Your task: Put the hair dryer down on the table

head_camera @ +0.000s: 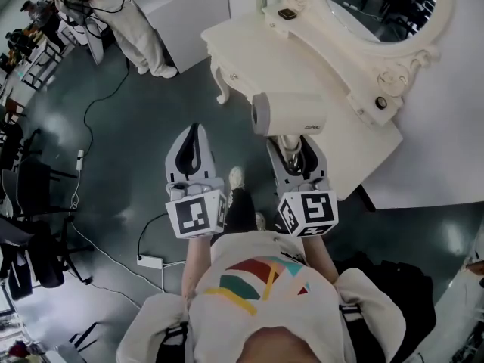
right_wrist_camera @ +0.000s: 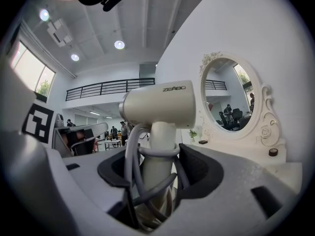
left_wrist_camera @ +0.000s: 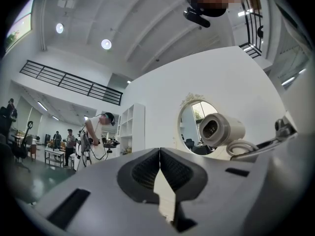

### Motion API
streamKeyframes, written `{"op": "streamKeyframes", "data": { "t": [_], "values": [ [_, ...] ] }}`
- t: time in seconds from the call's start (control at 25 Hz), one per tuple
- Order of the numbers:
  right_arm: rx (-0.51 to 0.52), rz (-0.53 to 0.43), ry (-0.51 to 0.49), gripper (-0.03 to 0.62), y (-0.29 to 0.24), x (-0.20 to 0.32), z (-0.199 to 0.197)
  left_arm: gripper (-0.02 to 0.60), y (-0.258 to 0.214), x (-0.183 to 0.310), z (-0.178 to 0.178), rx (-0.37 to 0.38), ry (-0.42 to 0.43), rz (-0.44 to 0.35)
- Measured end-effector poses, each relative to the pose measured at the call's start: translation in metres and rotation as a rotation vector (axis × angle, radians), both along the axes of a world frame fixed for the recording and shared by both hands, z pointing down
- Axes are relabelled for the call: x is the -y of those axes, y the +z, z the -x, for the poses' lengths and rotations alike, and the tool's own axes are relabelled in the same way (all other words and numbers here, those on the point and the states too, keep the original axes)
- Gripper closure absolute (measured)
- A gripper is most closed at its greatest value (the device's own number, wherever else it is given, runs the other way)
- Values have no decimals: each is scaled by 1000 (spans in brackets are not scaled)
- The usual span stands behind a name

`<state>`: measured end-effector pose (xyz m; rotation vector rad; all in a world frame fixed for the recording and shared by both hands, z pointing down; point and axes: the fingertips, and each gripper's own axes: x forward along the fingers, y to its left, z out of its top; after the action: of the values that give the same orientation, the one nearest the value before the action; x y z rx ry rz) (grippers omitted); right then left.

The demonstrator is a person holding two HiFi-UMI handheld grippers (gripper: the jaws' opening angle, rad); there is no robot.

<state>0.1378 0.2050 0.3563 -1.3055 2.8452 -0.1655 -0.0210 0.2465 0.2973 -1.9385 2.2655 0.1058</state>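
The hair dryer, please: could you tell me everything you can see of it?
The hair dryer looks like cream matte plastic: a horizontal barrel with grey lettering on an upright handle. A grey cord is looped round the handle. The right gripper clamps handle and cord, holding it in the air near the dressing table.

handle end of the hair dryer (right_wrist_camera: 160,104) hides inside the right claw (right_wrist_camera: 158,173); the mirror (head_camera: 378,6) is cropped above.
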Motion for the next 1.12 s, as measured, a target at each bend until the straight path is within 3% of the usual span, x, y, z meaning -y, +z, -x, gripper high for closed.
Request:
{"op": "streamKeyframes", "data": {
  "t": [0.52,1.12],
  "values": [
    [-20,11,78,364,11,58,0,577,8,72,17,-28,42,-29],
    [-33,31,104,364,21,155,54,577,22,174,72,-47,71,-3]
  ]
}}
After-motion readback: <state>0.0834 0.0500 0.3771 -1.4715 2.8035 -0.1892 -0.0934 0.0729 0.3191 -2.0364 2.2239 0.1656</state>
